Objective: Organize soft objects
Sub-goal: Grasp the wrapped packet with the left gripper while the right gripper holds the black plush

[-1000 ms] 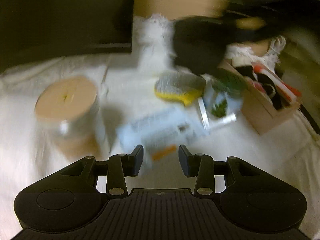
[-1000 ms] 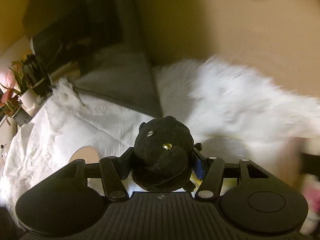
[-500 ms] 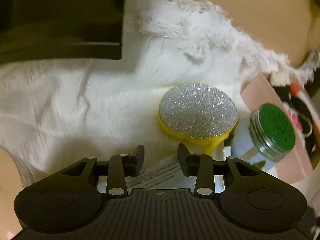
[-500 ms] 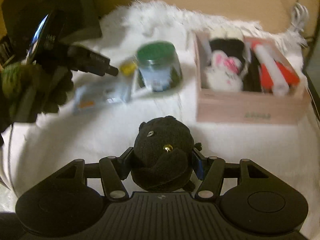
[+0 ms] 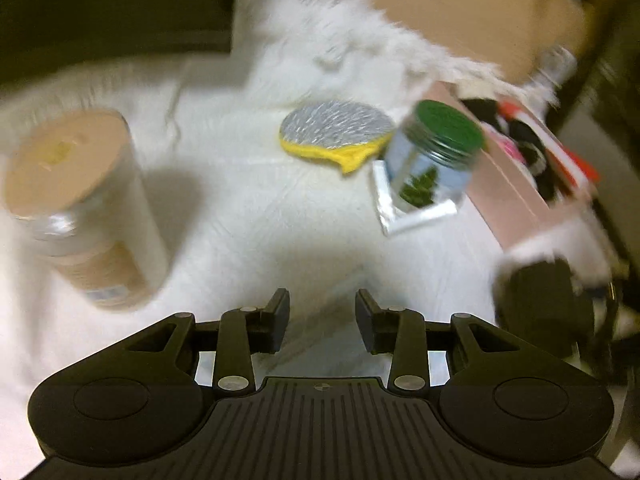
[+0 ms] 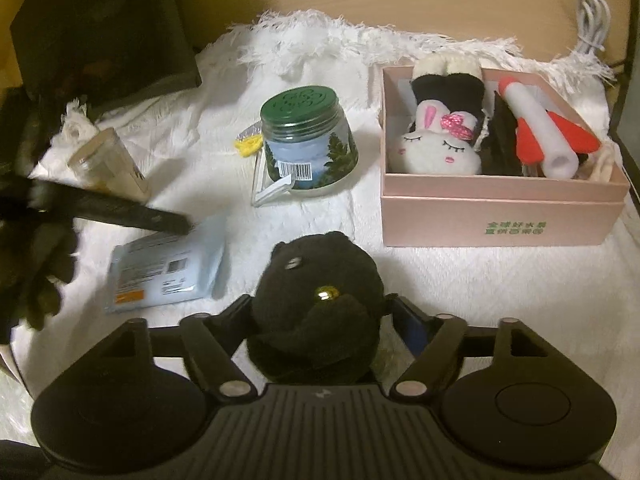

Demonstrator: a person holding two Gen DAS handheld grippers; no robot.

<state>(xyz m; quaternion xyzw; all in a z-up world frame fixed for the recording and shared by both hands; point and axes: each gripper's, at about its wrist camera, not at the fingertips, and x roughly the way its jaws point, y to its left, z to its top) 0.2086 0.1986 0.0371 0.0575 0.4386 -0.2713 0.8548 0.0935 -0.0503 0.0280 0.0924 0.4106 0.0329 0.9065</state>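
My right gripper (image 6: 320, 316) is shut on a black plush toy (image 6: 320, 300) and holds it above the white cloth, in front of the pink box (image 6: 500, 212). The box holds a white bunny plush (image 6: 436, 140) and a red and white foam rocket (image 6: 548, 132). My left gripper (image 5: 322, 316) is open and empty above the cloth. A yellow and silver scrub sponge (image 5: 336, 132) lies ahead of it. The black plush (image 5: 544, 300) and pink box (image 5: 516, 184) show blurred at the right of the left wrist view.
A green-lidded jar (image 6: 308, 140) stands on a small white packet left of the box. A blue sachet (image 6: 168, 268) lies front left. A clear tan-lidded jar (image 5: 76, 208) stands left. A dark box (image 6: 100, 28) sits far left. The fringed cloth (image 6: 360, 40) ends at a wooden wall.
Both views have swung. The left gripper pulled back from the sponge, so the tan-lidded jar and pink box show again. The right gripper still holds the black plush and is nearer the box.
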